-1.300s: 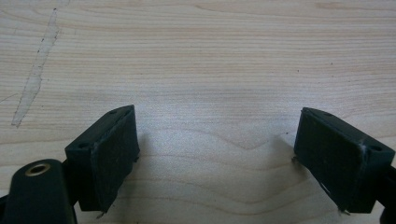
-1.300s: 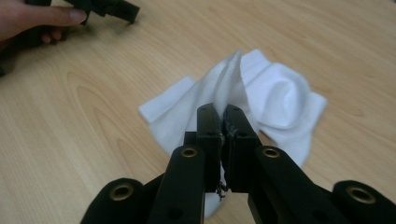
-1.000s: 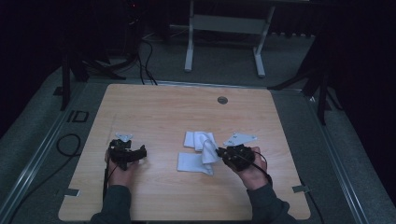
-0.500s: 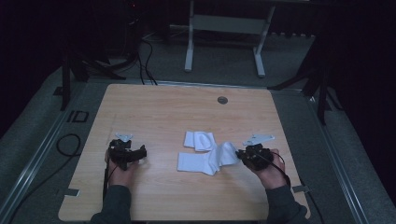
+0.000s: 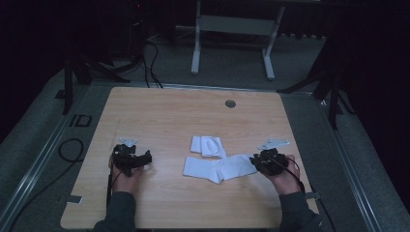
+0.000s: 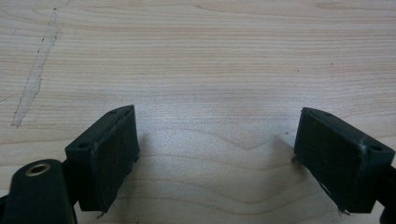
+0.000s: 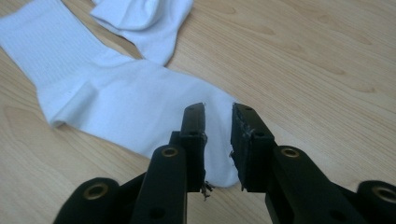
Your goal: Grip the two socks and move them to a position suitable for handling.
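Near the desk's front edge the right gripper (image 5: 255, 163), having dragged the sock (image 5: 220, 167) out flat rightward, has just been opening, its toe loose between the jaws, the left gripper (image 5: 140, 160) open, the folded sock (image 5: 207, 145) beyond.

We are parting our right gripper (image 7: 218, 122) over the flat white ribbed cotton sock's (image 7: 116, 93) toe, jaws having just been opening.

High view: overhead, facing forward-down, far. Gripper views: close along each claw, low over the same desk (image 5: 159, 121).
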Demonstrator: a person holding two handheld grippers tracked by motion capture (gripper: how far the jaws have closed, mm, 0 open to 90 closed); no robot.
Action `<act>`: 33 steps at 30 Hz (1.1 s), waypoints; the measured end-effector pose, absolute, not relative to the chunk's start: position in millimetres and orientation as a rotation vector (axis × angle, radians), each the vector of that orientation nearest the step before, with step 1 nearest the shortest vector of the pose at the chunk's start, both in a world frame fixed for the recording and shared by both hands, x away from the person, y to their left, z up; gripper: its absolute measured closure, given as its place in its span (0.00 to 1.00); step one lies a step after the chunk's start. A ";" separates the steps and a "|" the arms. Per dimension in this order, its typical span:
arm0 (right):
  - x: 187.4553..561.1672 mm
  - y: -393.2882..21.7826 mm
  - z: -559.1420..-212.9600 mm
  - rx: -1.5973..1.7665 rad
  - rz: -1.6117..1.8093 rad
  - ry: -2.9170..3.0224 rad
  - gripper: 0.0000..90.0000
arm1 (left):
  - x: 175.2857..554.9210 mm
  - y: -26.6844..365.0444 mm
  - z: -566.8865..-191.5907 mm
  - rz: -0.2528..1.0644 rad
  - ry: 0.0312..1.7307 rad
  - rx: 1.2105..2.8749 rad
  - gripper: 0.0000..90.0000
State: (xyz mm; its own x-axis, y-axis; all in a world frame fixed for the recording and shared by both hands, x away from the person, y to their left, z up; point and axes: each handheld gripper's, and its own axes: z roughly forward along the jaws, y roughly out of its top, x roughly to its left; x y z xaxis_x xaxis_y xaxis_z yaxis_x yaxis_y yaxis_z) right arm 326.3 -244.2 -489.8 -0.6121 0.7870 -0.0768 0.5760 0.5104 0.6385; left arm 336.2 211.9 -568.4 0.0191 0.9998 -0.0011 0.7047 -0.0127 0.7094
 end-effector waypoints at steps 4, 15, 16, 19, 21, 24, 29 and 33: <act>331.3 -242.2 -503.7 1.139 0.780 2.430 0.96 | 336.2 212.0 -568.4 0.723 1.739 1.771 0.15; 337.1 -250.7 -541.4 1.235 0.662 2.435 1.00 | 336.2 212.1 -568.3 0.722 1.738 1.775 0.15; 335.2 -249.9 -541.4 1.230 0.660 2.436 0.99 | 336.2 212.1 -568.4 0.722 1.738 1.775 0.15; 329.6 -247.1 -541.5 1.225 0.670 2.445 0.99 | 336.1 212.1 -568.3 0.722 1.738 1.775 0.15; 318.1 -241.4 -542.2 1.232 0.726 2.469 0.98 | 336.2 212.1 -568.4 0.722 1.738 1.775 0.15; 313.9 -239.1 -542.4 1.233 0.757 2.485 0.95 | 336.2 212.1 -568.4 0.722 1.738 1.775 0.15; 300.6 -225.9 -543.9 1.217 0.822 2.520 0.95 | 336.2 212.1 -568.3 0.722 1.739 1.775 0.15; 296.9 -217.1 -544.5 1.190 0.848 2.554 0.96 | 336.2 212.1 -568.3 0.722 1.739 1.775 0.15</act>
State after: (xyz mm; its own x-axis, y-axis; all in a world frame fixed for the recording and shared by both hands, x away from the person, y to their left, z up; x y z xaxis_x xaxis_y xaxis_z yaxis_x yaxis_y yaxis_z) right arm 296.9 -217.1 -544.5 -0.6565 0.7521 0.0590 0.6378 0.5116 0.5757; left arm 336.2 212.1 -568.3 0.0204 0.9998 0.0004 0.7060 -0.0147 0.7081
